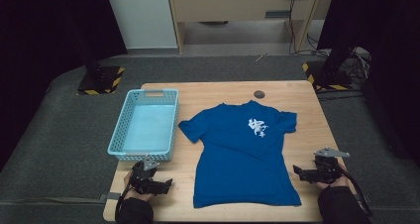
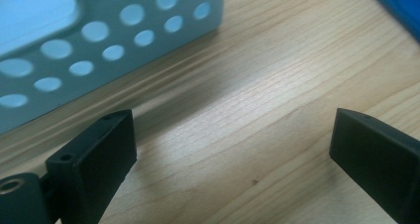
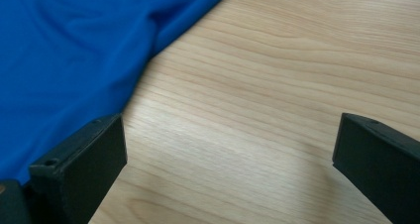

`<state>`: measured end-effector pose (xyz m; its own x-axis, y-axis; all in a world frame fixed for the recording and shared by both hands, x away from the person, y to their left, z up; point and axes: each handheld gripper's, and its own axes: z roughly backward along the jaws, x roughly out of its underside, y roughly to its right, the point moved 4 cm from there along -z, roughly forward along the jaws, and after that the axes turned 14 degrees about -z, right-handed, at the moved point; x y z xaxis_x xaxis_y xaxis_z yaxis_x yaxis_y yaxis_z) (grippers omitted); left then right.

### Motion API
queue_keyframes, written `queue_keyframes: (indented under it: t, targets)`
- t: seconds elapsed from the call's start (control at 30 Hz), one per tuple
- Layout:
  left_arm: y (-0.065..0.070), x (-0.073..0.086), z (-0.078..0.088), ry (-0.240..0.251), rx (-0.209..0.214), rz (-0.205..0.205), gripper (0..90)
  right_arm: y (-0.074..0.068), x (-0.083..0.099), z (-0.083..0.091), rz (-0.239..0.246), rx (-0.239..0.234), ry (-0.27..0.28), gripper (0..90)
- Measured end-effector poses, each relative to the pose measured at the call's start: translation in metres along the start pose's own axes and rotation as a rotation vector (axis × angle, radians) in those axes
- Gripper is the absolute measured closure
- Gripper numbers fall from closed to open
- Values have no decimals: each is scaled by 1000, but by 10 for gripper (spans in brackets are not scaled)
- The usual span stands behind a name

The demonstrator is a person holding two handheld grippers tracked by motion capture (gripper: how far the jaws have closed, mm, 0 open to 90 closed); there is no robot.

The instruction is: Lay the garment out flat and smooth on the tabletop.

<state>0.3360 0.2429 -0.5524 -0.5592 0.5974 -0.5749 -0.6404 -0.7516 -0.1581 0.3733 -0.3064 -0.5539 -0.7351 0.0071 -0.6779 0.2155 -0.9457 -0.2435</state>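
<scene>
No words, numbers or brand names can be read anywhere. The one mark is a white print on the chest of the blue shirt (image 1: 246, 149), right of centre in the high view; its shapes are too small and blurred to tell whether they are letters or a figure. Yellow-and-black warning stripes edge two stand bases (image 1: 100, 80) on the floor, at the upper left and upper right beyond the table.
</scene>
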Motion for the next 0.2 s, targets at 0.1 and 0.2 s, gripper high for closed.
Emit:
queue_keyframes:
  t: [0.1, 0.2]
  targets:
    - [-2, 1, -2, -6, -3, 2, 28, 10, 0, 0, 4, 23, 2, 4]
    - [-4, 2, -4, 3, 6, 16, 13, 14, 1, -2, 10, 37, -10, 4]
